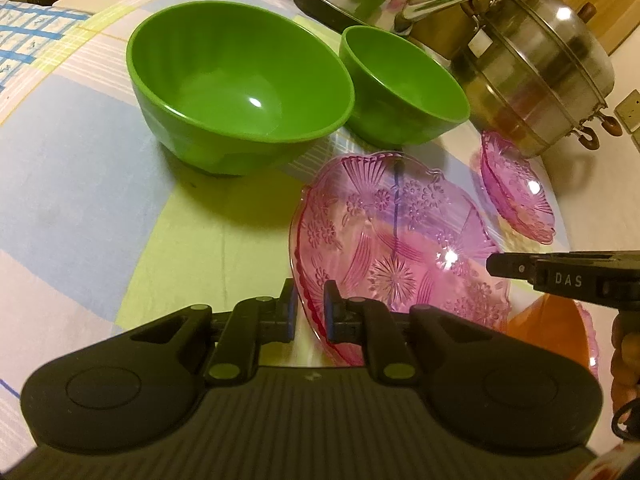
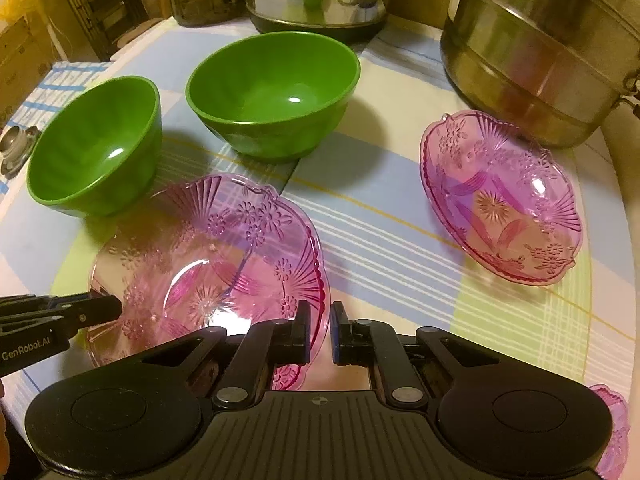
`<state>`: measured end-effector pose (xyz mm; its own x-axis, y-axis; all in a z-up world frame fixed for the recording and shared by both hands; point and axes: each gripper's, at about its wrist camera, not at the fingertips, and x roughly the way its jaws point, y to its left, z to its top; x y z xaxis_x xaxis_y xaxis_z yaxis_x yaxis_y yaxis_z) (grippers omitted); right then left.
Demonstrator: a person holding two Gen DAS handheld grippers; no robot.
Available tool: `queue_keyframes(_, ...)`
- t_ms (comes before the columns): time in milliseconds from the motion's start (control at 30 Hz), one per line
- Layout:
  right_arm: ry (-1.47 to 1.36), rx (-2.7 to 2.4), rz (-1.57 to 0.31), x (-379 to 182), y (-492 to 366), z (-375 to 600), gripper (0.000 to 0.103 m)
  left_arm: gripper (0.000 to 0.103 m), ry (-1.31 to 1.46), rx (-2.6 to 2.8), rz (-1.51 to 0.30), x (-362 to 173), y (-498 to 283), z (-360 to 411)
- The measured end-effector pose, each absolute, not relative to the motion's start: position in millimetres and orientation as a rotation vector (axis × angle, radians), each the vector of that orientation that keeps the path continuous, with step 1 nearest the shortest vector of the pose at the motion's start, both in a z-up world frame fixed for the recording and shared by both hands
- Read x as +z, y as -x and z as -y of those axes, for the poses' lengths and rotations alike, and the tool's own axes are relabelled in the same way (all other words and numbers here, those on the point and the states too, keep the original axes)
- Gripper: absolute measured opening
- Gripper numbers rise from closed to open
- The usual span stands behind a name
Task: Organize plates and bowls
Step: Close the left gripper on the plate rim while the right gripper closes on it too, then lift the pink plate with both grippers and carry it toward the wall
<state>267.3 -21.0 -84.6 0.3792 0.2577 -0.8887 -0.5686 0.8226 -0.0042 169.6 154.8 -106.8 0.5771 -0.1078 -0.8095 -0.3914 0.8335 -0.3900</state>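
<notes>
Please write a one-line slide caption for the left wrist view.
Left gripper straddles the rim of a pink glass dish, two green bowls behind.

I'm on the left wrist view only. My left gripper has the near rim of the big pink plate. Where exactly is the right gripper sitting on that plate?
Observer: In the right wrist view, the right gripper straddles the right side of the pink plate rim, with one finger inside and one outside. I cannot tell if it is clamped.
Operator: Is the other pink plate empty?
Observer: Yes. The second pink plate lies flat with nothing in it, in front of the steel steamer.
</notes>
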Motion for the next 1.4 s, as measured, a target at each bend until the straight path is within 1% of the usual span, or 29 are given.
queue_keyframes(500, 0.325, 0.551, -1.001, -56.7, -237.6, 20.9, 0.009, 0.011, 0.573, 0.183, -0.92, -79.9, -141.8, -151.5)
queue_keyframes(933, 0.309, 0.549, -0.936, -22.3, -204.3, 27.2, 0.009, 0.011, 0.542, 0.171, -0.872, -43.0, -116.4, -144.8)
queue_keyframes(1400, 0.238, 0.491, -0.871, 15.0, -174.5, 73.0, 0.009, 0.011, 0.475, 0.097, -0.827, -4.9, -109.1, -108.3)
